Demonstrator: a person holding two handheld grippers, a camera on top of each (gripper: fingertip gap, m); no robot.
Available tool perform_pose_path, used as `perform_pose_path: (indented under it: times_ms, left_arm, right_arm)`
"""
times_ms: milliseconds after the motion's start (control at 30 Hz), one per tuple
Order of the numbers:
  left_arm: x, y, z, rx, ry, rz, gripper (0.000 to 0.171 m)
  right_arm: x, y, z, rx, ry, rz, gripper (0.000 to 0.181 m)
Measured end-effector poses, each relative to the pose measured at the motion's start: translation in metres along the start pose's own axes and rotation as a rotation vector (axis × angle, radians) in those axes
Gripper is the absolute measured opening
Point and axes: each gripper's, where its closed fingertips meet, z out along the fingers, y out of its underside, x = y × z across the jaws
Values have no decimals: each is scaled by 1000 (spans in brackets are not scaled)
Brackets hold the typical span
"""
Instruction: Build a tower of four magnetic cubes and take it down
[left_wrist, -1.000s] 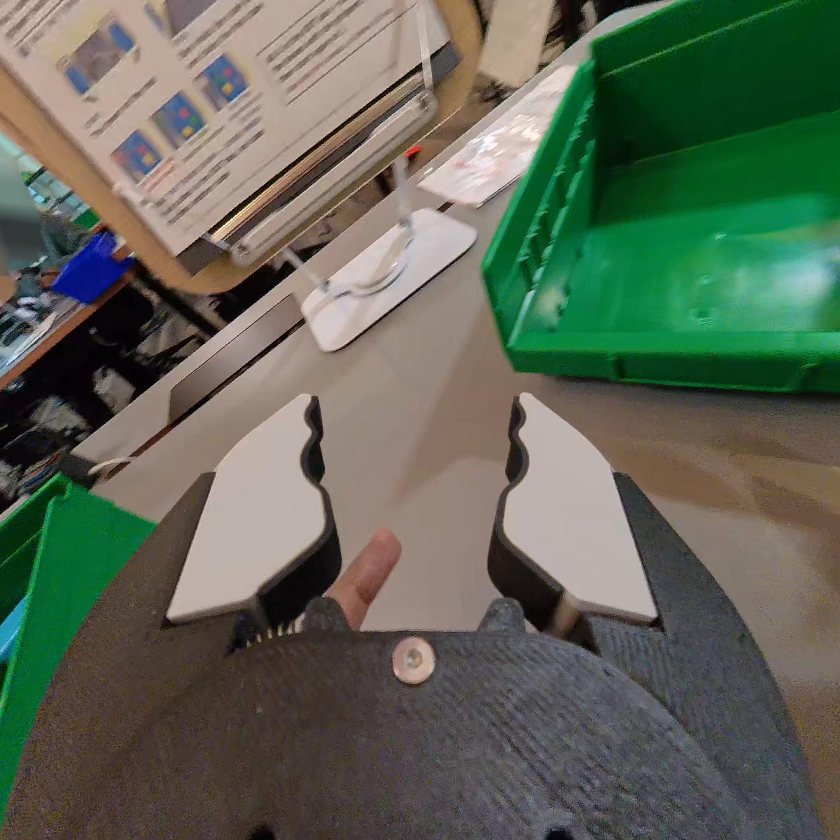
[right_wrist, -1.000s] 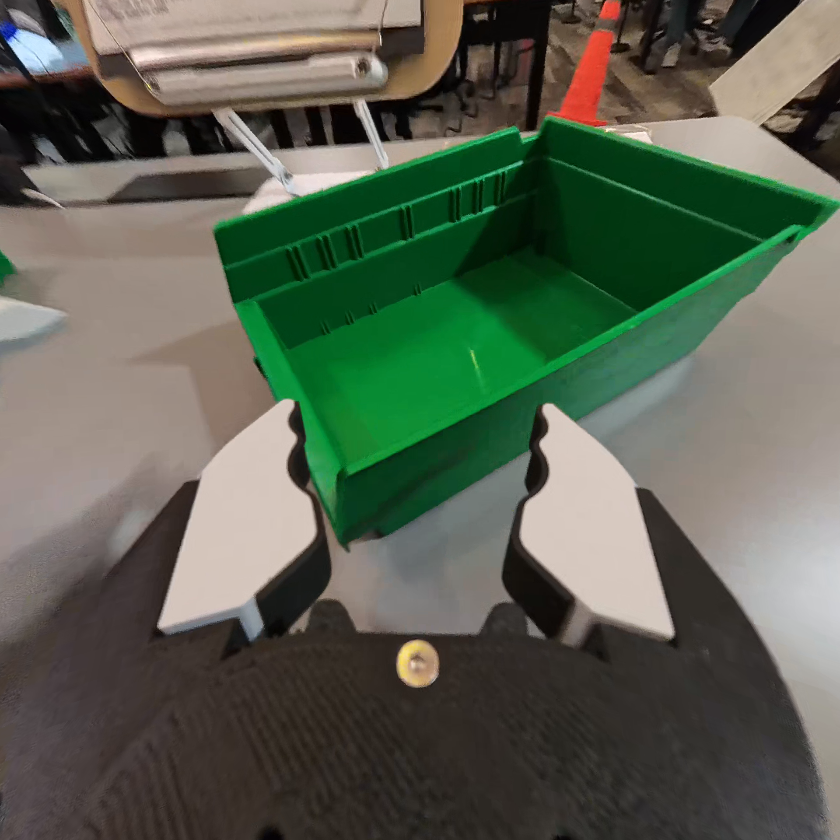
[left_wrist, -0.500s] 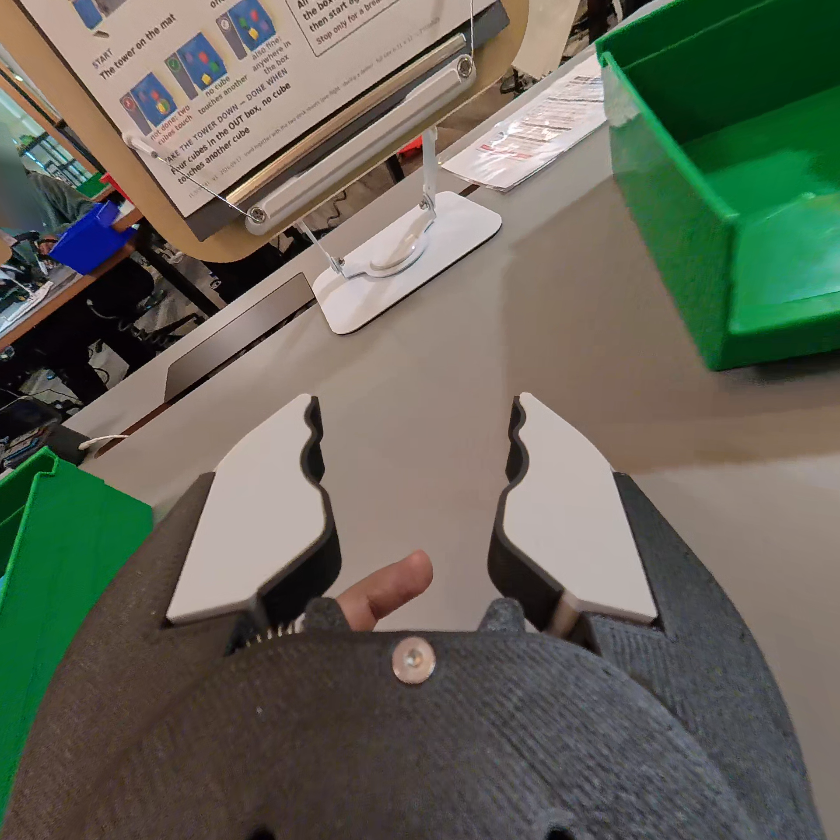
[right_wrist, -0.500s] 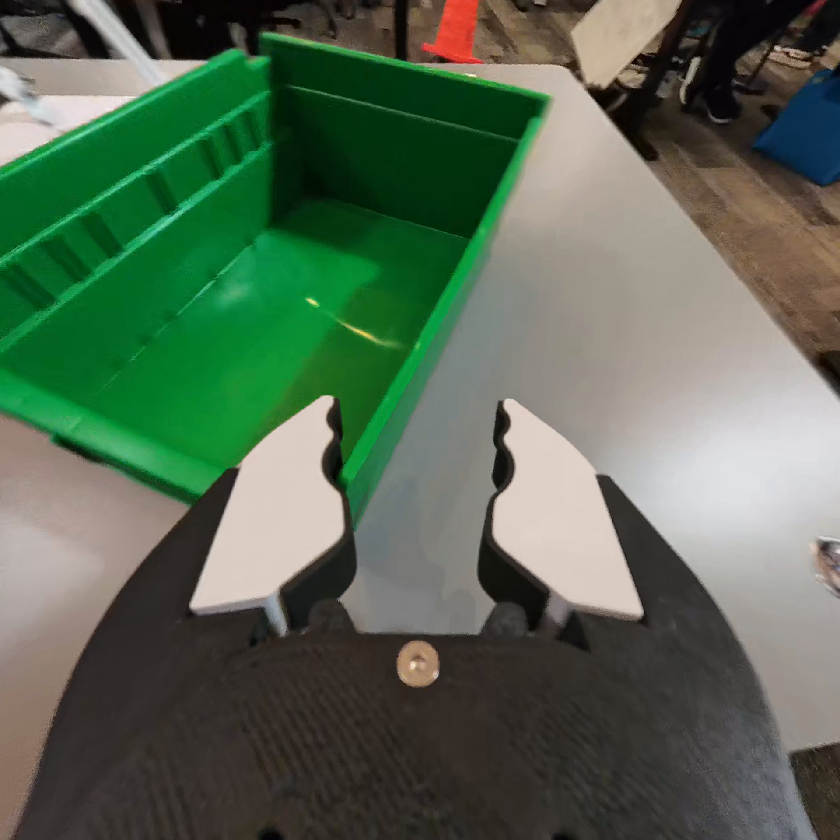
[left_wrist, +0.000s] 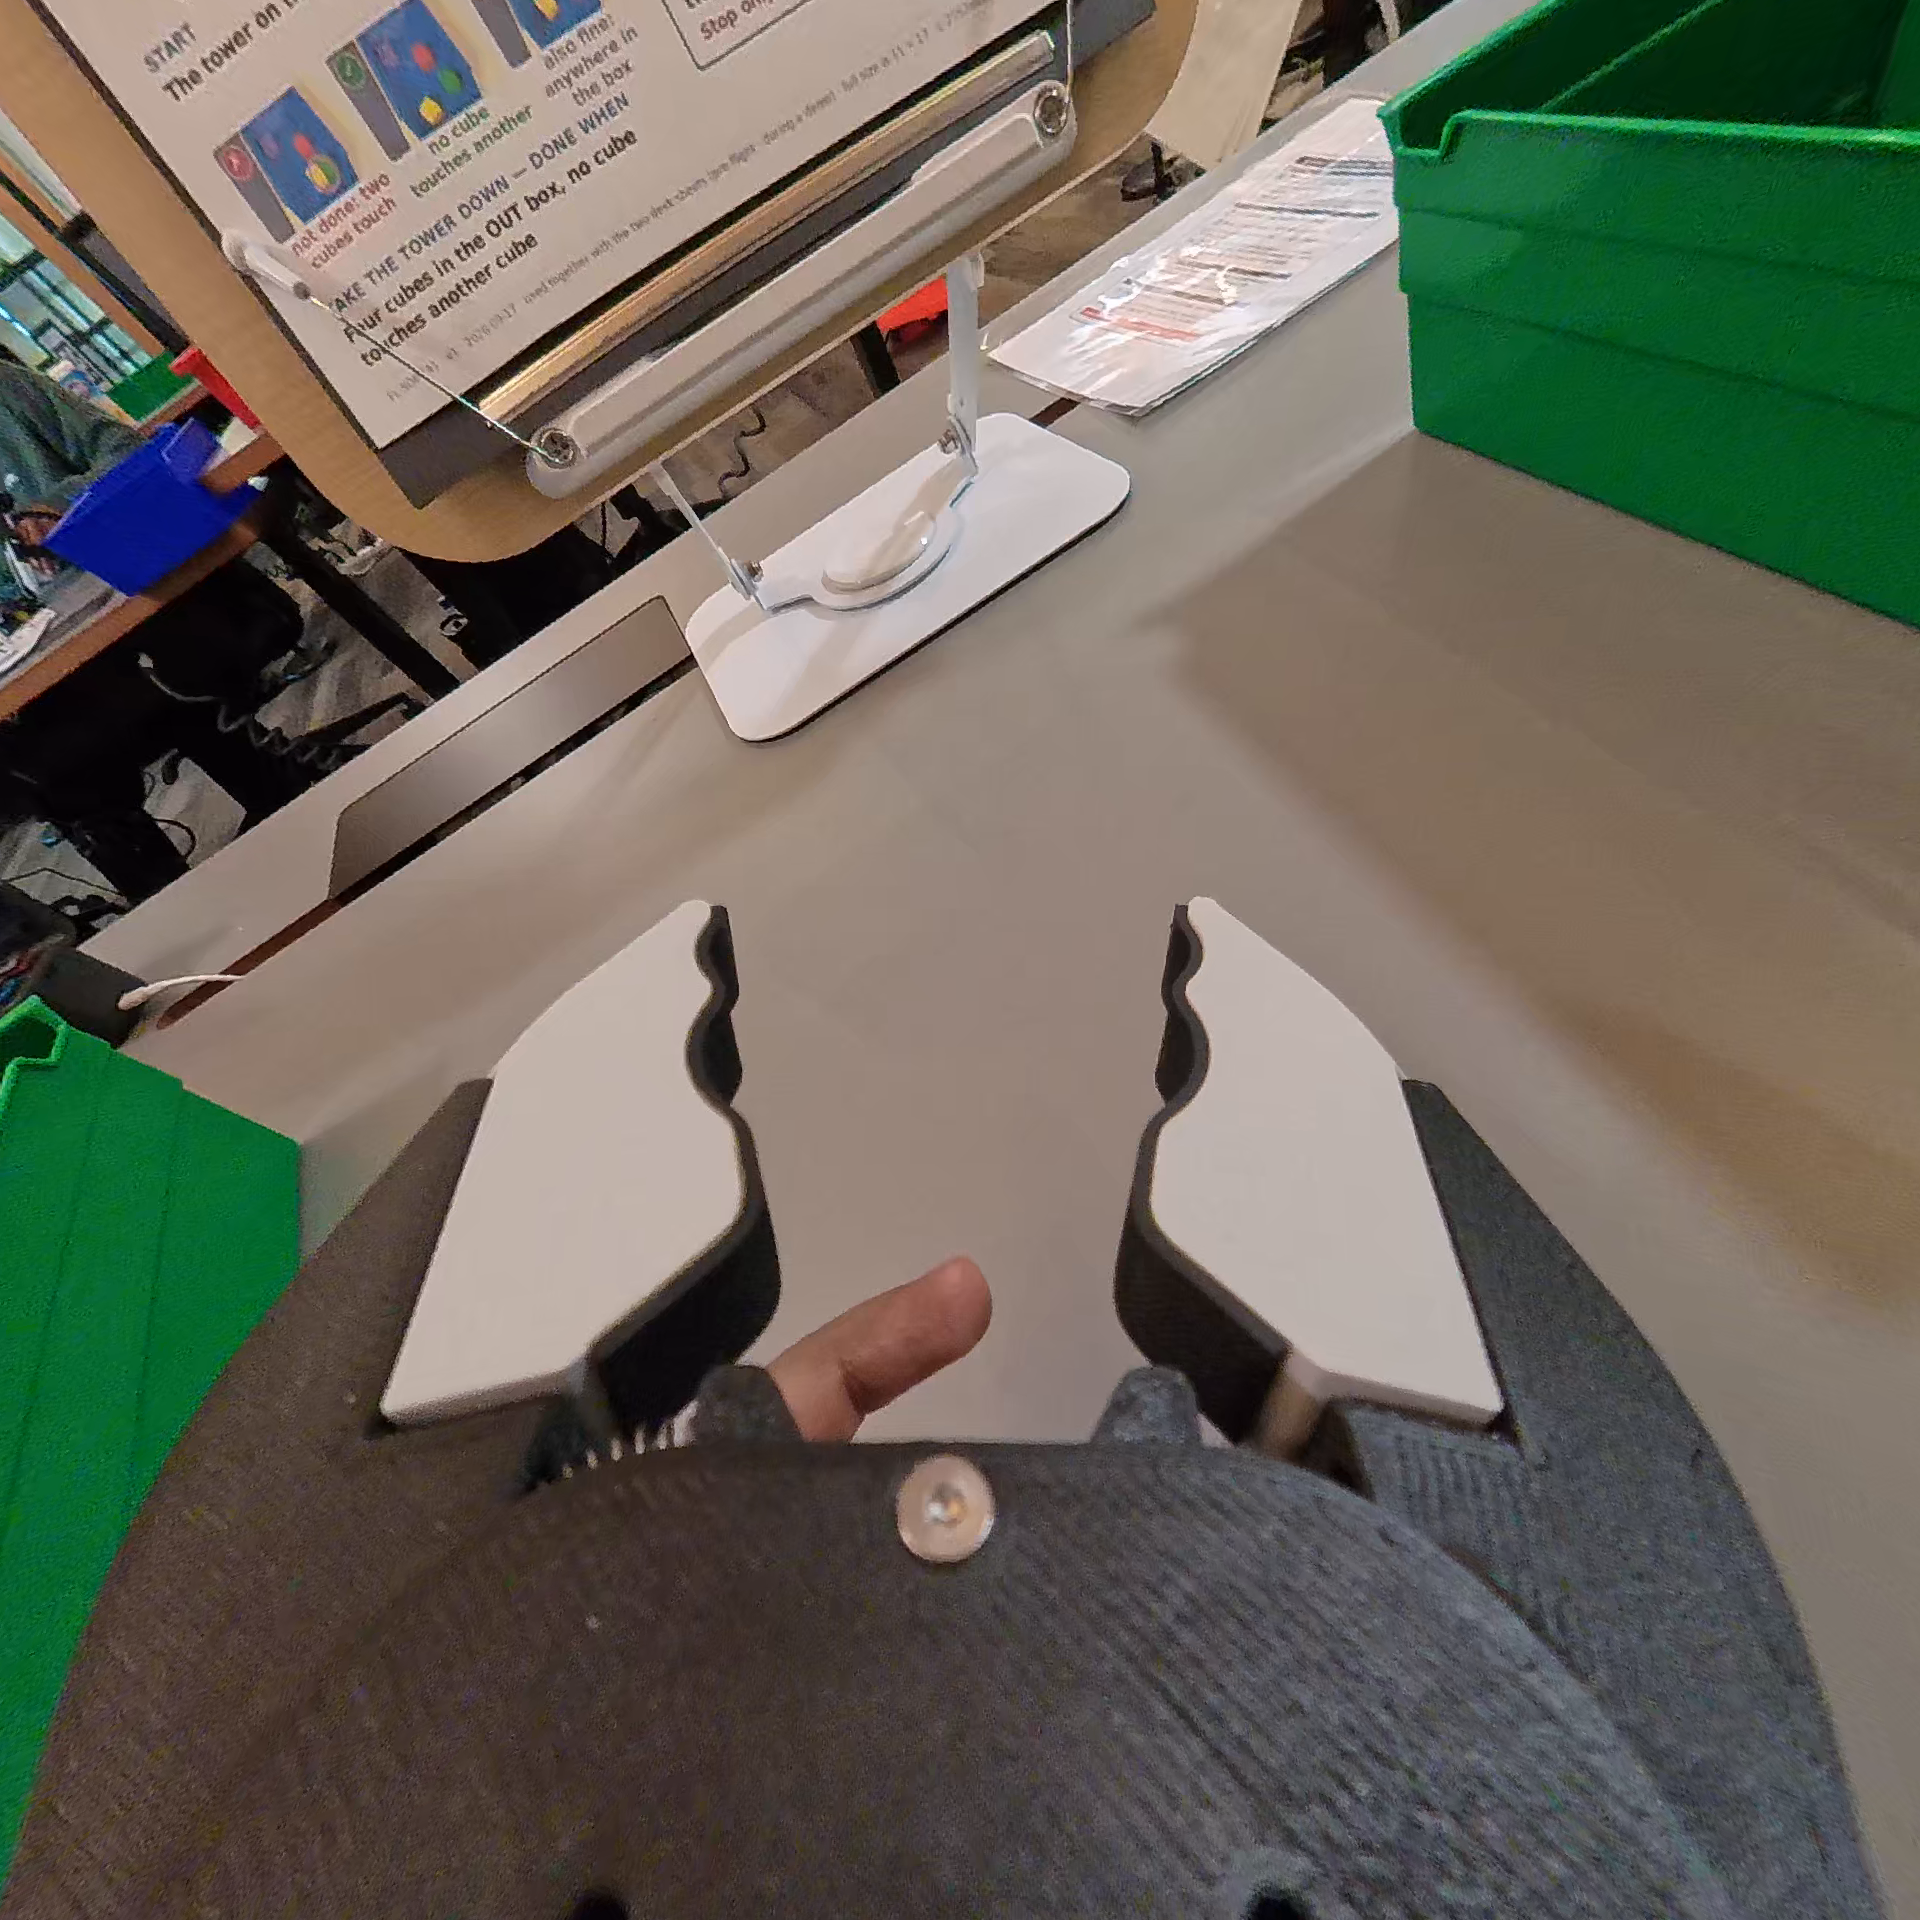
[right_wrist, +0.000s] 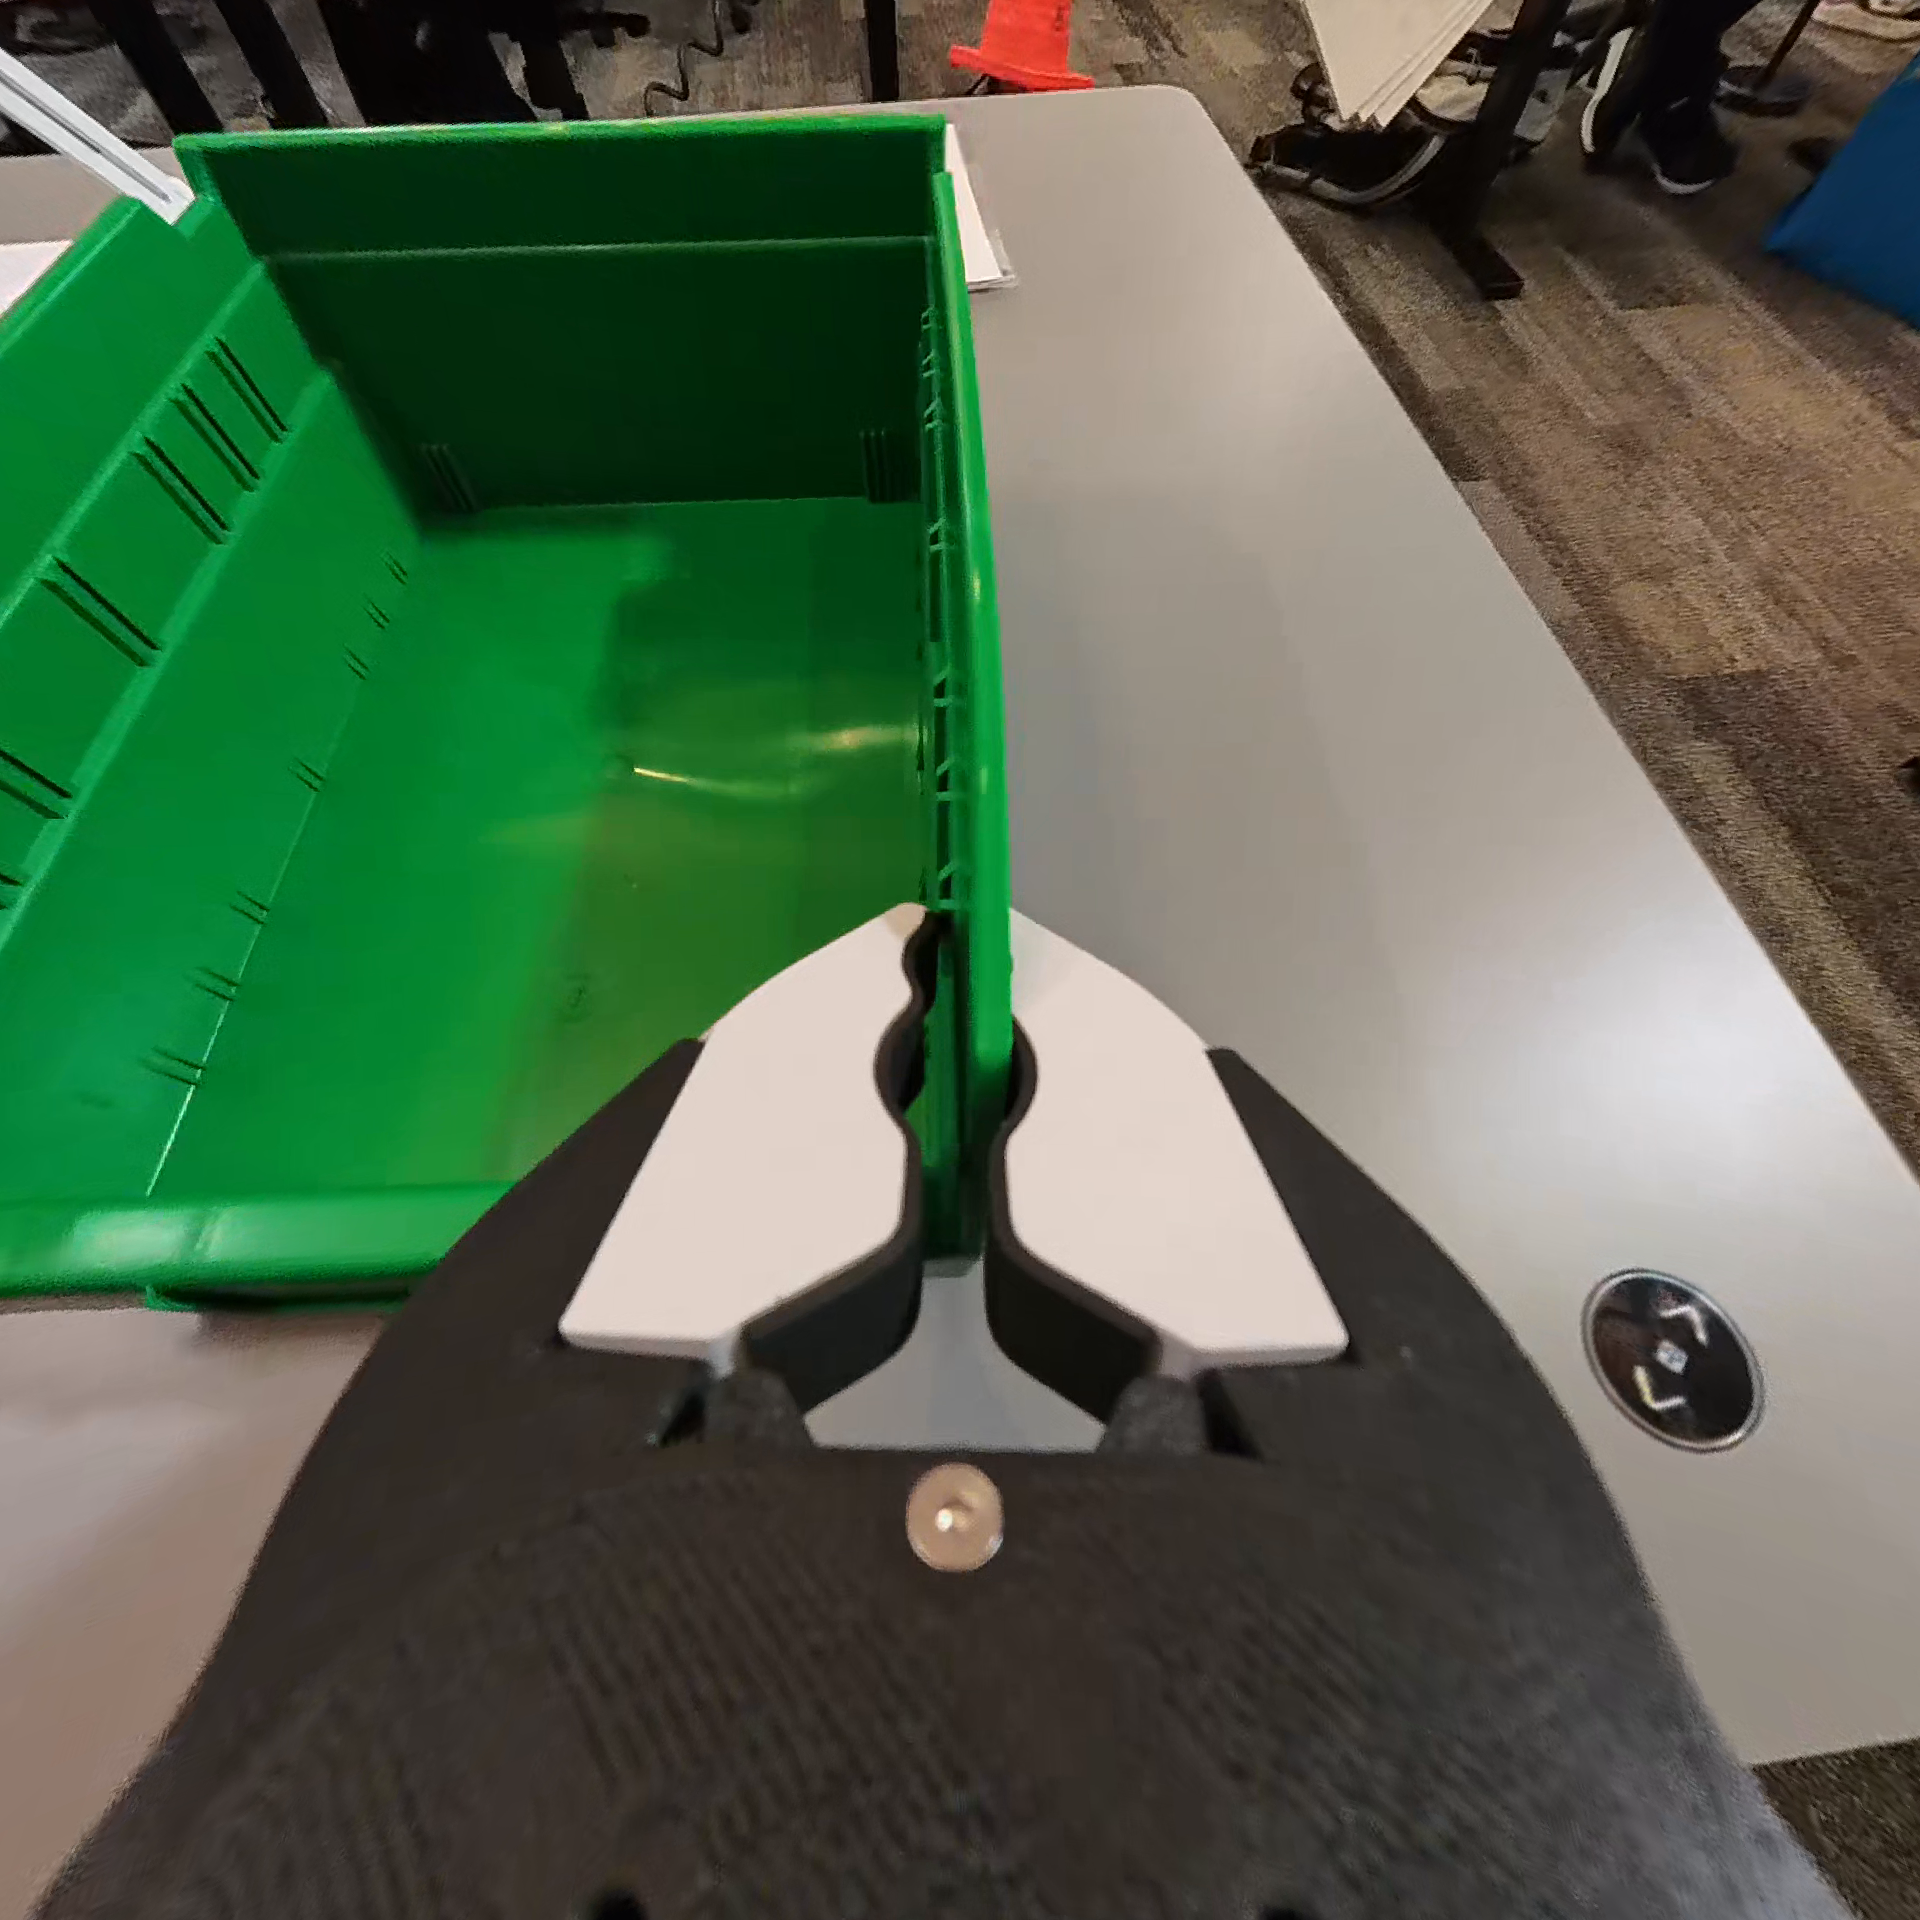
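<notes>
My right tool (right_wrist: 961, 925) is clenched on the right side wall of the green bin (right_wrist: 520, 790), which sits on the grey counter (right_wrist: 1299, 727). My left tool (left_wrist: 951, 920) hangs released above bare counter, a fingertip (left_wrist: 894, 1340) between its fingers, the white stand (left_wrist: 904, 582) ahead.

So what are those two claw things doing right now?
Right gripper shut on the green bin, fingers pinching its side wall. Left gripper open over bare table, holding nothing. Sign stand ahead, another green bin beside.
</notes>
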Motion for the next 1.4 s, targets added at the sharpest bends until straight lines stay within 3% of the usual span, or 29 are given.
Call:
perform_pose_path:
  times_ms: [733, 1400]
  left_arm:
    - [-3, 13, 9, -42, 21, -39, 80]
    - [-16, 24, 2, -61, -8, -54, 80]
  right_arm:
    - [57, -7, 9, 24, -2, 17, 6]
    - [70, -14, 20, 26, -50, -17, 6]
